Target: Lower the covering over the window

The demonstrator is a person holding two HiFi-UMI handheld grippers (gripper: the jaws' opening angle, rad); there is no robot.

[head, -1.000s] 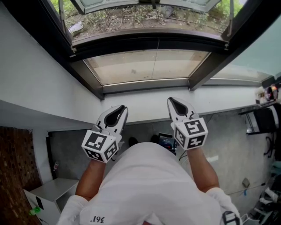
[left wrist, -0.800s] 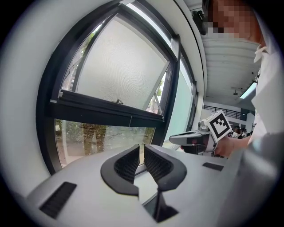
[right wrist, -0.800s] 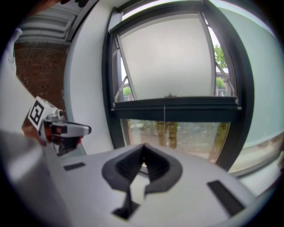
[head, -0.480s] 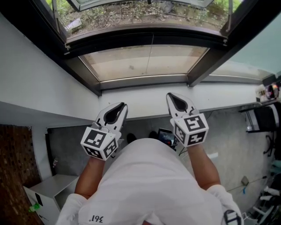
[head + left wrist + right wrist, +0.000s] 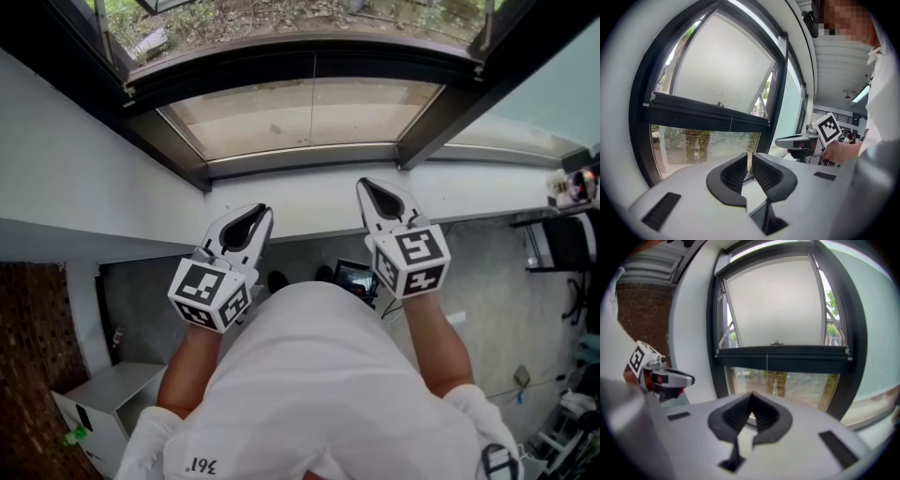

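The window covering is a pale translucent blind point(image 5: 773, 301) over the upper pane, with a dark bottom bar point(image 5: 783, 352) about halfway down. A thin cord point(image 5: 767, 369) hangs from the bar in front of the lower glass. The left gripper view shows the same blind point(image 5: 722, 65) and bar point(image 5: 708, 115). My left gripper point(image 5: 263, 212) point(image 5: 749, 157) is held over the white sill point(image 5: 300, 202), jaws all but closed, nothing between them. To its right, my right gripper point(image 5: 361, 185) point(image 5: 751, 394) is shut and empty. Both point at the window, short of the glass.
A dark frame point(image 5: 169, 141) surrounds the window, with white wall to the left. A white cabinet point(image 5: 103, 394) and a brick wall point(image 5: 28, 356) lie below left. A small device point(image 5: 354, 278) sits on the floor under the sill. Dark furniture point(image 5: 562, 244) stands at the right.
Both grippers have moved a little forward over the sill toward the window. Their jaws look the same as before.
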